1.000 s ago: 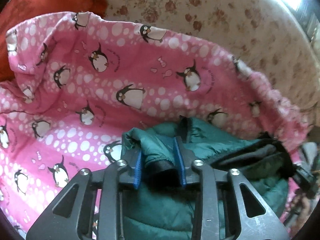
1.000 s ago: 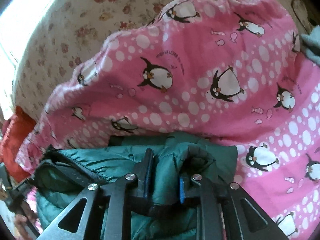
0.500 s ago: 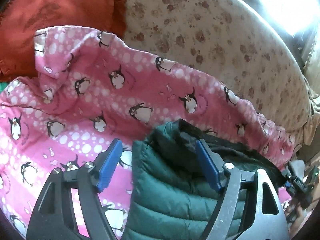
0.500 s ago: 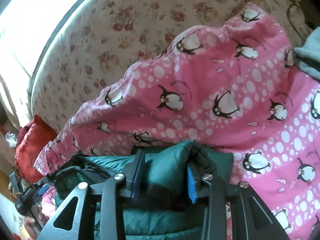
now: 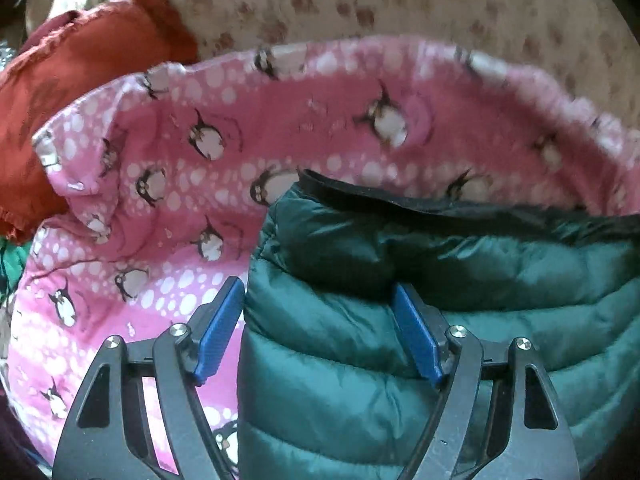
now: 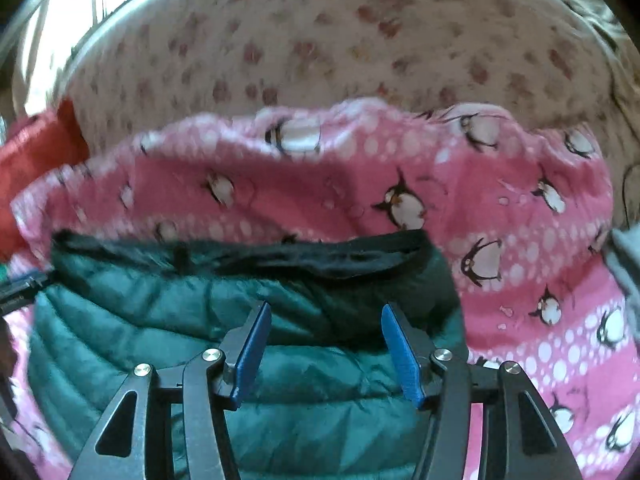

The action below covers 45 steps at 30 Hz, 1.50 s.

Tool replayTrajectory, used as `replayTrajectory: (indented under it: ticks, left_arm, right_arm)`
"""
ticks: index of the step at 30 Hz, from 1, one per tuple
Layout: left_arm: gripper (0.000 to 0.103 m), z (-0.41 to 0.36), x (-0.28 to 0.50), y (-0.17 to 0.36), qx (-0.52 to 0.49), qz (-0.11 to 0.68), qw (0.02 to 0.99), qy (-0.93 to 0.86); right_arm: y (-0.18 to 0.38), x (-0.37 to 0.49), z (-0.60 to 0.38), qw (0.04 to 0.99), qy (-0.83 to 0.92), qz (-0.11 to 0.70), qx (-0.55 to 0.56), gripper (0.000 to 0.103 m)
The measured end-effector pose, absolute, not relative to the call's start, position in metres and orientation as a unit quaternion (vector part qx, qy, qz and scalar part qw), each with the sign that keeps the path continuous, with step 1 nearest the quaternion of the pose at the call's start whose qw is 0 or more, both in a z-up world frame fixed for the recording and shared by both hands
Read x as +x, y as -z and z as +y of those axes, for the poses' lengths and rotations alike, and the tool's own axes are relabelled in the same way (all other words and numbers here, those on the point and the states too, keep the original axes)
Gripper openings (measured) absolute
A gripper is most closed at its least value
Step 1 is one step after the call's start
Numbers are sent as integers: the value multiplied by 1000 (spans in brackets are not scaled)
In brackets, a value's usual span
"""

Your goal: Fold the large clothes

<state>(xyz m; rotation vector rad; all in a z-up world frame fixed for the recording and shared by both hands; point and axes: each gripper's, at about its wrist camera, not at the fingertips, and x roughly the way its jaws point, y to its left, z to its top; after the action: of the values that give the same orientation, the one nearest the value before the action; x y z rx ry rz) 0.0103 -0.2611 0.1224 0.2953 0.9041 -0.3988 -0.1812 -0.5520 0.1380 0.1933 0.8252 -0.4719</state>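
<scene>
Left gripper [image 5: 318, 330] stands wide, blue pads clear of cloth, nothing held; right gripper [image 6: 326, 344] has its jaws opening, pads apart, nothing pinched between them. Dark green quilted puffer jacket [image 5: 420, 280] lies folded beneath both, filling lower right of the left view and lower centre of the right view [image 6: 200, 320], black lining edge along its top. Pink penguin-print fleece blanket [image 5: 192, 184] spreads under and around it. Rust-red fringed cushion [image 5: 80, 72] upper left. Cream floral bedsheet [image 6: 320, 40] across the top, blurred.
</scene>
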Motion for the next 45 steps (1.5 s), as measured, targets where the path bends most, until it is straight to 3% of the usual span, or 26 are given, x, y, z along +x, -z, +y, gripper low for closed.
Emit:
replayTrajectory:
  ticks: [6, 12, 30, 45]
  left_arm:
    - [82, -255, 29, -92, 110, 465, 856, 195]
    - [89, -248, 39, -75, 86, 483, 848, 199]
    - [89, -241, 12, -121, 109, 430, 874, 199]
    - [89, -251, 33, -86, 98, 473, 853, 197]
  right_arm:
    - [-92, -163, -581, 849, 247, 453, 112, 55]
    - [-67, -169, -599, 845, 247, 446, 159, 57]
    - [-141, -201, -543, 893, 188, 383, 141, 57]
    - [-76, -135, -528, 872, 192, 427, 145, 60]
